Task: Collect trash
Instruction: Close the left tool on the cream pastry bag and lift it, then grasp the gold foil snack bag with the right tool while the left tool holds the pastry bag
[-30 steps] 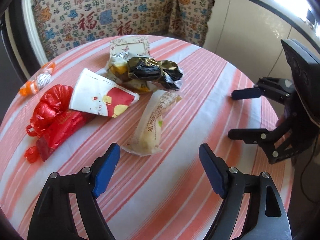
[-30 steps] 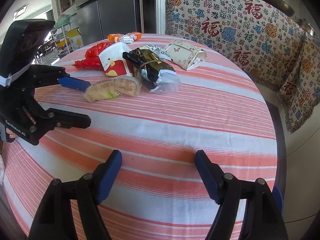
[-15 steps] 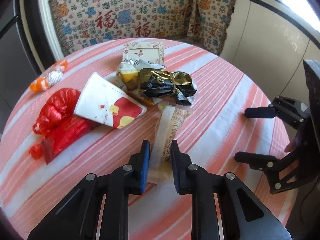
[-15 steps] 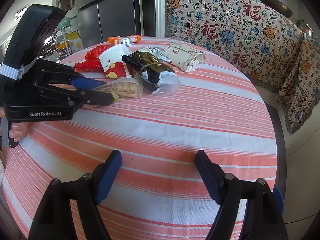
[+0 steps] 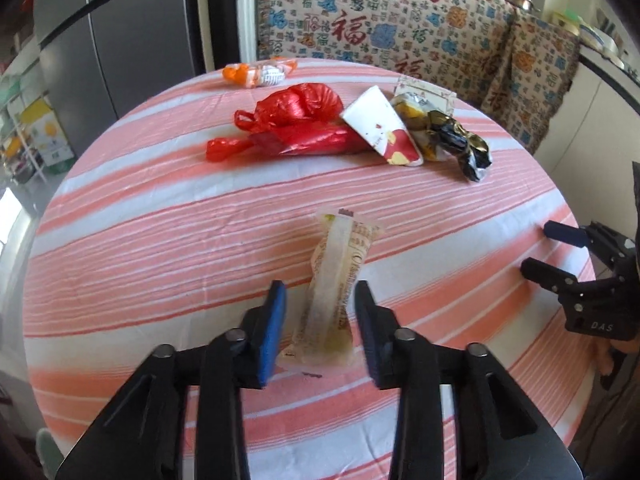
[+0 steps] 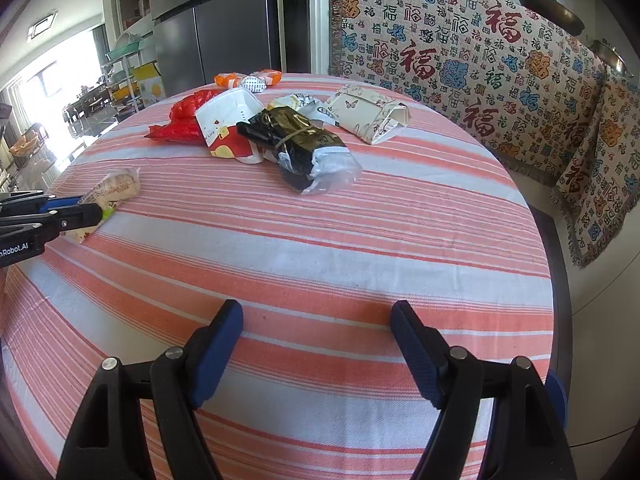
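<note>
A long pale snack wrapper lies on the striped tablecloth, apart from the trash pile. My left gripper straddles its near end; the jaws are opening and the pads do not press on it. From the right wrist view the same wrapper and left gripper sit at the far left. The pile holds a red plastic bag, a white and red paper cup and a black-gold wrapper. My right gripper hovers open over bare cloth with nothing between its fingers.
An orange and white candy wrapper lies at the table's far edge. A butterfly-print paper packet rests behind the pile. A patterned throw covers the seat beyond the table, and a grey fridge stands behind.
The left gripper shut on the pale wrapper, moved it away from the pile while rolling, and its jaws have now spread off it. The right gripper has stayed put.
</note>
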Demonstrator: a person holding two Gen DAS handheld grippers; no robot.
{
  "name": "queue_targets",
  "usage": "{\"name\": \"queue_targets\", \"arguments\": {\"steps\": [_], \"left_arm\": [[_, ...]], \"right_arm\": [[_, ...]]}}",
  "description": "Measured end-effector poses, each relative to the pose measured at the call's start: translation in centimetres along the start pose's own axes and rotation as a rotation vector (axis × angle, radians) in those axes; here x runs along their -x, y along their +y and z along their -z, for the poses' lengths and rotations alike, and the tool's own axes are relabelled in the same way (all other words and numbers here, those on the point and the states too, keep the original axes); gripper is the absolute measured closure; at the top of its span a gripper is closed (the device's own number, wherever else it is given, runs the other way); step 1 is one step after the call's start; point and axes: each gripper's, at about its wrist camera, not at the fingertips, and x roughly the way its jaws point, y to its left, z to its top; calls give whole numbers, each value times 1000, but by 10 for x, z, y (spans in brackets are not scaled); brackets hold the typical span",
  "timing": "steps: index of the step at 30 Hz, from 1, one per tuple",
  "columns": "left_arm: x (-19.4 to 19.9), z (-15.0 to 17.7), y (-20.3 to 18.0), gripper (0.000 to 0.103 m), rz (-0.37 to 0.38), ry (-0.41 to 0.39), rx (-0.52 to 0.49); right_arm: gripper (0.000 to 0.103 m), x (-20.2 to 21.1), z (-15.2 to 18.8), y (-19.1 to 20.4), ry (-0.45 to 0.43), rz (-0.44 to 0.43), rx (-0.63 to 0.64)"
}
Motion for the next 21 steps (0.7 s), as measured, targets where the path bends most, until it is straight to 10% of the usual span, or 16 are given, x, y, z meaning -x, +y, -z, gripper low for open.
{"name": "queue_targets", "arguments": {"steps": [12,21], "left_arm": [[-17,-2,6,16,-90,-14,-5],[-22,-4,8,3,-98,4,9]], "right_arm": [[24,-4,-4,-1,26,-10,8],[0,-45,-44,-11,57,-73,83]]}}
